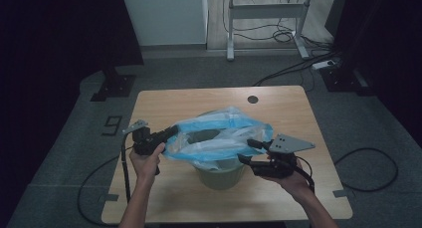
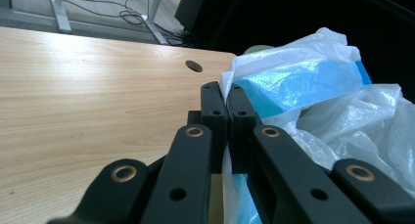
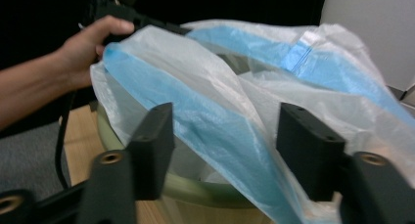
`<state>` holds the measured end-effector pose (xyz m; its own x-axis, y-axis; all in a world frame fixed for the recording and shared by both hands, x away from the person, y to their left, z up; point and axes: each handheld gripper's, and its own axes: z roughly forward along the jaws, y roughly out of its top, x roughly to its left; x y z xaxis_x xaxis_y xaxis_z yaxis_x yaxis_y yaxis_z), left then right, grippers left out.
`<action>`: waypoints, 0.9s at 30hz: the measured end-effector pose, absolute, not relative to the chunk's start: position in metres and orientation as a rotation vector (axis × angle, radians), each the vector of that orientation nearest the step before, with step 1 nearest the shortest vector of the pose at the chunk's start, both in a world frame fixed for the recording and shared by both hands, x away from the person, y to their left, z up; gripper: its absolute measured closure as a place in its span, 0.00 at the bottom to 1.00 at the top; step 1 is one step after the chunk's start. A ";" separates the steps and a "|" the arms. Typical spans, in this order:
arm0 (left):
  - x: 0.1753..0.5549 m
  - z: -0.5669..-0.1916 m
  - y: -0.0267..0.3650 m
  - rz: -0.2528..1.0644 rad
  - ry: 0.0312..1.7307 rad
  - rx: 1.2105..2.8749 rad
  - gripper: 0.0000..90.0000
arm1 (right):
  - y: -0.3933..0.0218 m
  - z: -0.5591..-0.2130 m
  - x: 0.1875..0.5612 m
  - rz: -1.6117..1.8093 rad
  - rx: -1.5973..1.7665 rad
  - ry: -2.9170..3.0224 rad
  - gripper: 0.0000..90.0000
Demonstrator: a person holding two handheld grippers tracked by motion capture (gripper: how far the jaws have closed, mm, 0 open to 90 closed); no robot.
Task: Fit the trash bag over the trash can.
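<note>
Left claw [image 2: 228, 109] is pressed tight on the edge of the blue-and-white plastic bag [image 1: 219, 136], which is draped over the green bin [image 1: 219, 175] near the middle of the worktop [image 1: 278, 101]. Right claw [image 3: 222, 145] is spread wide, with bag film between its jaws, pads not squeezing it.

This looks like a lab or a test room, not a home. A small wooden table [image 1: 278, 106] stands alone on a grey carpet floor [image 1: 64, 153]. Black wires [image 1: 293, 63] run over the floor on the far right to a white plug strip [image 1: 323, 64]. Dark curtains [image 1: 59, 34] hang on the left and right. At the far side stand the metal legs of a desk [image 1: 266, 11] and a white wall [image 1: 164, 16]. A number nine [image 1: 113, 124] is marked on the floor.
</note>
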<state>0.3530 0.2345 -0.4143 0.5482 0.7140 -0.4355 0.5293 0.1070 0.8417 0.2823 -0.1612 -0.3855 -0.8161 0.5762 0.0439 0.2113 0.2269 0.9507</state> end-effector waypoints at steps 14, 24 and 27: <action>0.343 -0.422 0.242 0.175 1.105 1.569 0.98 | -0.163 -0.414 0.226 1.702 0.601 2.213 0.99; 0.341 -0.427 0.247 0.165 1.125 1.592 0.98 | -0.163 -0.457 0.237 1.575 0.729 2.316 0.99; 0.340 -0.427 0.247 0.161 1.117 1.595 0.97 | -0.166 -0.465 0.245 1.554 0.777 2.316 0.99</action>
